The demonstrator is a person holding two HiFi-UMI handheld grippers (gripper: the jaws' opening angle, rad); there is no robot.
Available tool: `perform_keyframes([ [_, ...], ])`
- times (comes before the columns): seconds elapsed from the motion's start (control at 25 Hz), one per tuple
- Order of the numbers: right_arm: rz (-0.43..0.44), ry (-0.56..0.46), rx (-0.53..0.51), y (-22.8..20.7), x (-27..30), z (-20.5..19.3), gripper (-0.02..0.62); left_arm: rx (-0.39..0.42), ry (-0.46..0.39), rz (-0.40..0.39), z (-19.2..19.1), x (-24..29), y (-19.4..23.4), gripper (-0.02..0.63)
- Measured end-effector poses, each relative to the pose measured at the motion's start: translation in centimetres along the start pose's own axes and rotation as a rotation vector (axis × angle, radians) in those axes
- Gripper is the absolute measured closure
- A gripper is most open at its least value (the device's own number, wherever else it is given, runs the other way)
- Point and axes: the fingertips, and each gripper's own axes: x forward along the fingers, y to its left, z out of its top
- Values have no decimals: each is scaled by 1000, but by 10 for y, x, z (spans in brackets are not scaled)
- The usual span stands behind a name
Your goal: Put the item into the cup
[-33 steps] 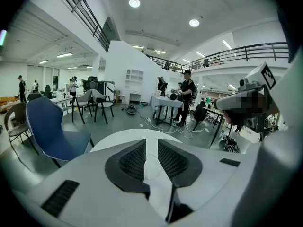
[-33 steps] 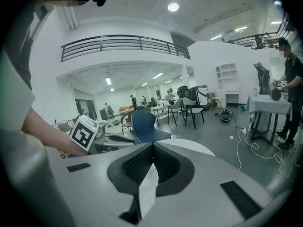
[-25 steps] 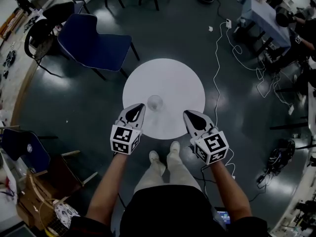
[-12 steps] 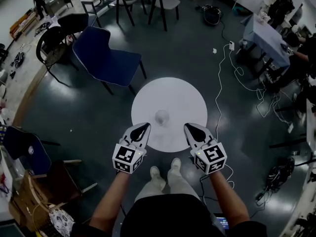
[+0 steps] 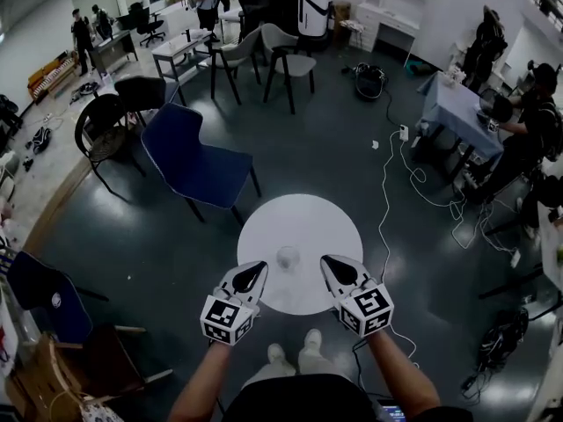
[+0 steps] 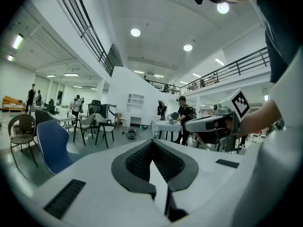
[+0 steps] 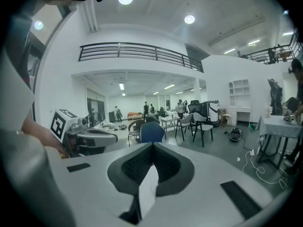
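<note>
A small clear cup (image 5: 288, 257) stands on the round white table (image 5: 303, 222), toward its near side. What is inside the cup is too small to tell, and no loose item shows on the table. My left gripper (image 5: 256, 269) hovers at the cup's near left, shut with nothing between its pads. At the cup's near right my right gripper (image 5: 330, 262) is shut and empty too. Both point nearly level over the table. The left gripper view shows its own closed jaws (image 6: 152, 142) and the right gripper (image 6: 188, 126) beside it. The right gripper view shows its closed jaws (image 7: 152, 145) and the left gripper (image 7: 113, 137).
A blue chair (image 5: 198, 161) stands just left of and behind the table. White cables (image 5: 393, 178) trail over the dark floor to the right. Grey chairs (image 5: 286, 60) and desks stand further back, with several people around the room. My shoes (image 5: 290, 352) are just under the table's near edge.
Both grippers have risen side by side and stay shut. The head view has lifted, so the table and cup look smaller and more of the room shows.
</note>
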Motion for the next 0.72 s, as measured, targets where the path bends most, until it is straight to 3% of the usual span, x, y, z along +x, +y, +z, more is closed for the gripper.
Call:
perform_keyframes([
  [0.24,-3,-38,-30,3,-13,45,578,19,-42,-37,46,-7,-18,591],
  [0.72,3,-72,-90,41,-33,67,578,69,-102,-38,71,-58,-35,591],
])
